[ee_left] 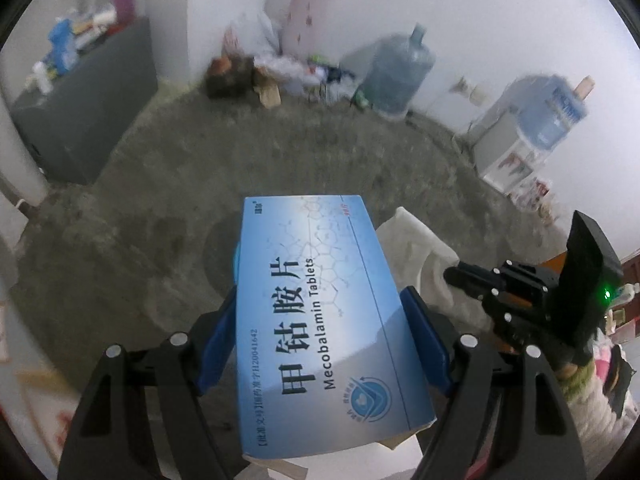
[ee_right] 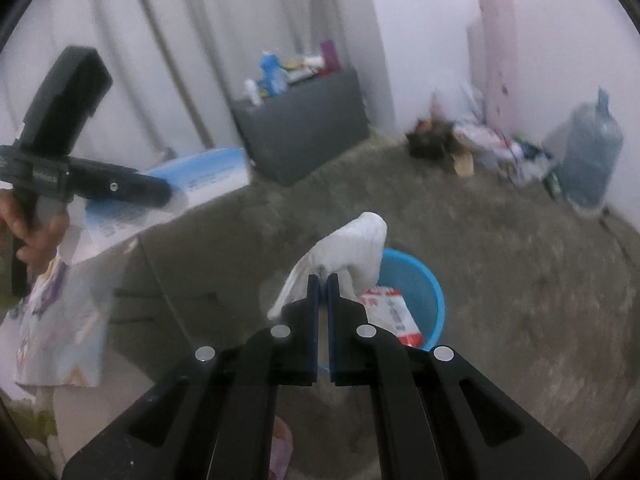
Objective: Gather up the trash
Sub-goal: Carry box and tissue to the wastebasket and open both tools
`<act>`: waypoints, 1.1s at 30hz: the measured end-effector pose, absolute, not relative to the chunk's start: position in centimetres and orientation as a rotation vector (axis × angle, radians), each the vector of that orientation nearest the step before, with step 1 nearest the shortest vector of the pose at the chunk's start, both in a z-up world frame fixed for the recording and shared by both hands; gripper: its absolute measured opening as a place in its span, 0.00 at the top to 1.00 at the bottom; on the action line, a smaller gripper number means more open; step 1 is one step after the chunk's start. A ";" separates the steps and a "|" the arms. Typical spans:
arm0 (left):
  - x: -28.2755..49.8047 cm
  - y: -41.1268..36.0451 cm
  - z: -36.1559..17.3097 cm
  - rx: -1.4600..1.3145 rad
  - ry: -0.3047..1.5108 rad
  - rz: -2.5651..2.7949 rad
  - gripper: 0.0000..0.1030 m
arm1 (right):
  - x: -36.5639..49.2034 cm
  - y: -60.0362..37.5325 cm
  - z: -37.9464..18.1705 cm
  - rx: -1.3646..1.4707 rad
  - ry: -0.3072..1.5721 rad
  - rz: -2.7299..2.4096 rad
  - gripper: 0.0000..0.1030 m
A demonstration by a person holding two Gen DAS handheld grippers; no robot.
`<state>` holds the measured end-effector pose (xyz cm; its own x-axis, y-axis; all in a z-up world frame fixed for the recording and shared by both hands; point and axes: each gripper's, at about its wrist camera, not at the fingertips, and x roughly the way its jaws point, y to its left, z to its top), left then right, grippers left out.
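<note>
Between the left gripper's [ee_left: 320, 316] blue pads sits a flat blue-and-white cardboard medicine box [ee_left: 316, 320] — jaws spread wide and clamped on its two long edges, printed face up. Grip across the width makes sense: the carton is light, stiff at the edges, soft in the face.

Right gripper [ee_right: 323, 280] has its jaws pinched nearly together on a crumpled white tissue wad [ee_right: 348, 256], which bunches up just past the tips — soft, limp, so only a tight pinch holds it.

Just beyond and below the right jaws stands a round blue plastic bucket [ee_right: 434, 296] on the rough grey concrete floor [ee_right: 520, 280], a red-and-white packet [ee_right: 394, 312] already inside. Likely both pieces are being carried over for dropping.
</note>
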<state>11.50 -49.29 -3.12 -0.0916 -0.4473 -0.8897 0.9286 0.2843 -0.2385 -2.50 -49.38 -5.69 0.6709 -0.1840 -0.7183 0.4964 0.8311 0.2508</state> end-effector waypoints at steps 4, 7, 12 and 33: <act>11.9 -53.8 -7.6 0.596 1.209 -1.214 0.25 | -1.5 -52.5 -9.1 0.523 0.778 -0.443 0.98; 12.8 -56.0 -10.5 0.579 1.252 -1.174 0.25 | -0.7 -54.3 -11.7 0.548 0.805 -0.475 0.97; 12.9 -58.8 -14.3 0.588 1.279 -1.133 0.13 | 0.4 -56.2 -15.5 0.588 0.875 -0.516 0.56; 14.2 -49.2 -4.1 0.363 1.150 -1.217 0.13 | -4.9 -51.9 -7.8 0.606 0.661 -0.550 0.30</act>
